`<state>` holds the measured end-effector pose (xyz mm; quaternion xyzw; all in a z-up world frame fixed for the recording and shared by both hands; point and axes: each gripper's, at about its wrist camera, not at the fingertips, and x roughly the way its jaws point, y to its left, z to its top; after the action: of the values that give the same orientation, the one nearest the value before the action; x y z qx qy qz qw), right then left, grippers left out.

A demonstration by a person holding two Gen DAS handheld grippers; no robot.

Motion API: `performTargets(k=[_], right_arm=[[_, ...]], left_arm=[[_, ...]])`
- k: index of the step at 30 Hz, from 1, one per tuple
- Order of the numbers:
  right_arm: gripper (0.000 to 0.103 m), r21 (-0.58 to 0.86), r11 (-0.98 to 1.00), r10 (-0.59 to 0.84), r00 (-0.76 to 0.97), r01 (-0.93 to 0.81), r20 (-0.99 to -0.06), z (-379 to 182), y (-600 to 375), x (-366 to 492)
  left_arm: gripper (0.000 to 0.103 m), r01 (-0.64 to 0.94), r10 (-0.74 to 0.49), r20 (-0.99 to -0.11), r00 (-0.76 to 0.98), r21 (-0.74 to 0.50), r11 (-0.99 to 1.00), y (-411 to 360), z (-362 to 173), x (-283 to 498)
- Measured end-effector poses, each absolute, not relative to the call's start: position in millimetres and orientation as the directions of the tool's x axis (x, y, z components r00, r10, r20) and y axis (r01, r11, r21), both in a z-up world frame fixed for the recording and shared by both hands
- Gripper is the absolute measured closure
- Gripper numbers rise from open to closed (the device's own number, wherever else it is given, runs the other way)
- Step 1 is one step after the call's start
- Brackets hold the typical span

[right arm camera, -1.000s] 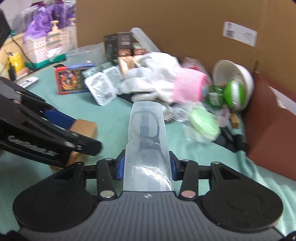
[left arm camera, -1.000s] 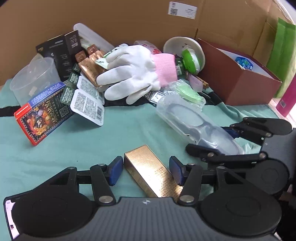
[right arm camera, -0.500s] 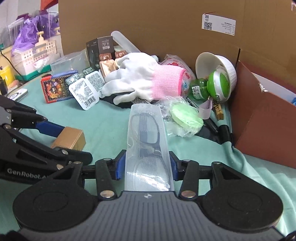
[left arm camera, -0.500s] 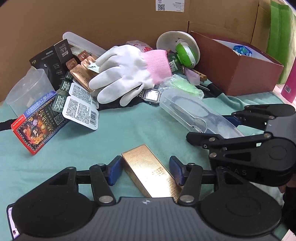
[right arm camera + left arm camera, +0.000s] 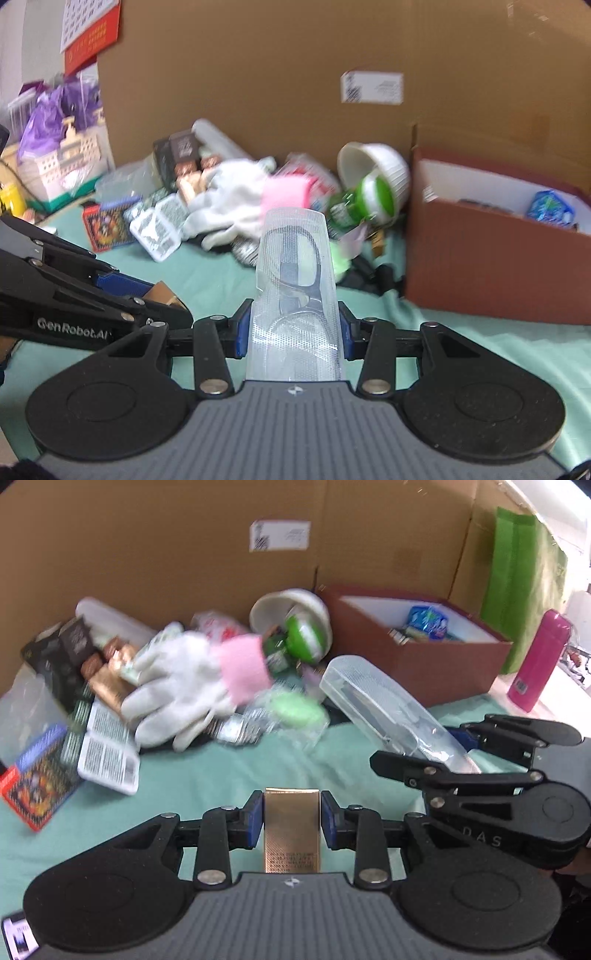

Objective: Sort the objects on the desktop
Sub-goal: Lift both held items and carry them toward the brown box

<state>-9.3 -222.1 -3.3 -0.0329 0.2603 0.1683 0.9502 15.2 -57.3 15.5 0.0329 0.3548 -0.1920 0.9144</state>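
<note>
Left wrist: our left gripper (image 5: 291, 818) jaws are closing on the gold box (image 5: 291, 830), pads against its sides, box lifted off the green table (image 5: 207, 775). Brown bin (image 5: 436, 664) sits far right. Right wrist: our right gripper (image 5: 293, 332) jaws are clamped on the clear glasses case (image 5: 295, 295), raised above the table, clutter pile behind it.

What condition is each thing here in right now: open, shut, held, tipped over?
left gripper: jaws closing on the gold box
right gripper: shut on the clear glasses case
clear glasses case: closed, glasses inside
brown box: open, items inside
white bowl: tipped on its side
</note>
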Motion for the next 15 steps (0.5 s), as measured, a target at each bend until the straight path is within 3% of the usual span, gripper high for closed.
performTargets(k=[10, 15], right_arm=[[0.059, -0.014, 0.977, 0.194, 0.915, -0.212, -0.353, 46, -281, -17], [0.059, -0.027, 0.993, 0.104, 0.946, -0.118, -0.308, 63, -316, -3]], left_arm=[[0.07, 0.551, -0.538, -0.531, 0.655, -0.152, 0.821, -120, 95, 42], [0.07, 0.57, -0.564, -0.497, 0.659, -0.158, 0.806, -160, 125, 76]])
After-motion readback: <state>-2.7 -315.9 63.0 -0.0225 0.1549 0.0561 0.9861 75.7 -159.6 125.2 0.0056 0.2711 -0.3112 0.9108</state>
